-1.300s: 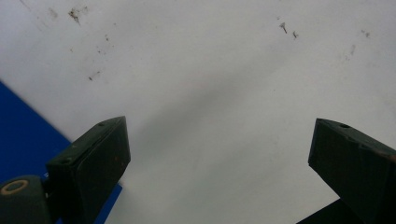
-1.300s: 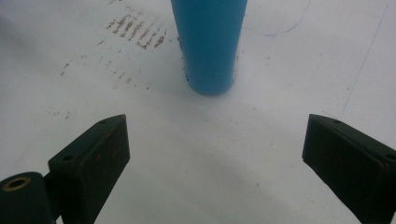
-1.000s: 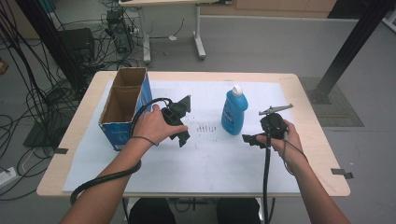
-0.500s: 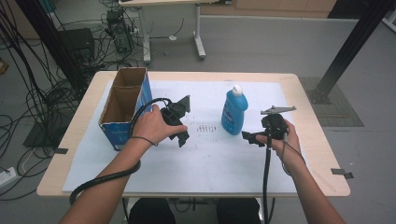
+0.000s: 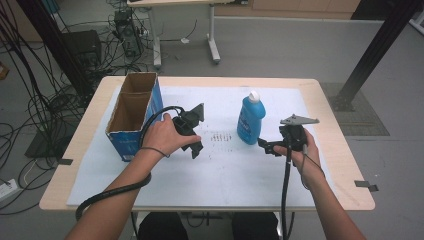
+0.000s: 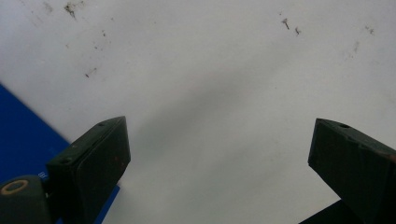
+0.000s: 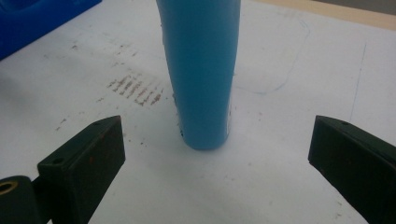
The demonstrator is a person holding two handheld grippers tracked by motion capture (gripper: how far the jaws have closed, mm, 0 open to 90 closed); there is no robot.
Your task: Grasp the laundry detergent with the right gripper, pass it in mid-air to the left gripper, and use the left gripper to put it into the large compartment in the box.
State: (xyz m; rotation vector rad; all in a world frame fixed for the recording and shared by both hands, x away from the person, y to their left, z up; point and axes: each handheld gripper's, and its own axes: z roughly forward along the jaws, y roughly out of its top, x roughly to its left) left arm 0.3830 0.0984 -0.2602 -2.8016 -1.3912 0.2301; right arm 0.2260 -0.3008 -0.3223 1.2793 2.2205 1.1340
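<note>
Blue bottle (image 7: 201, 70), one, stands upright on the white sheet (image 5: 240, 175) just ahead of the right gripper (image 7: 215, 158), between its wide-open, empty jaws, untouched. One cardboard box (image 5: 131, 116) sits beside the left gripper (image 6: 219, 154), also wide open and empty.

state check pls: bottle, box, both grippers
blue bottle: upright on the white sheet, white cap on, ungripped
cardboard box: upright at the table's left, top open; contents not visible
left gripper: jaws wide open, nothing between them, over the sheet beside the box
right gripper: jaws wide open, aimed at the bottle's base, short of touching it
</note>
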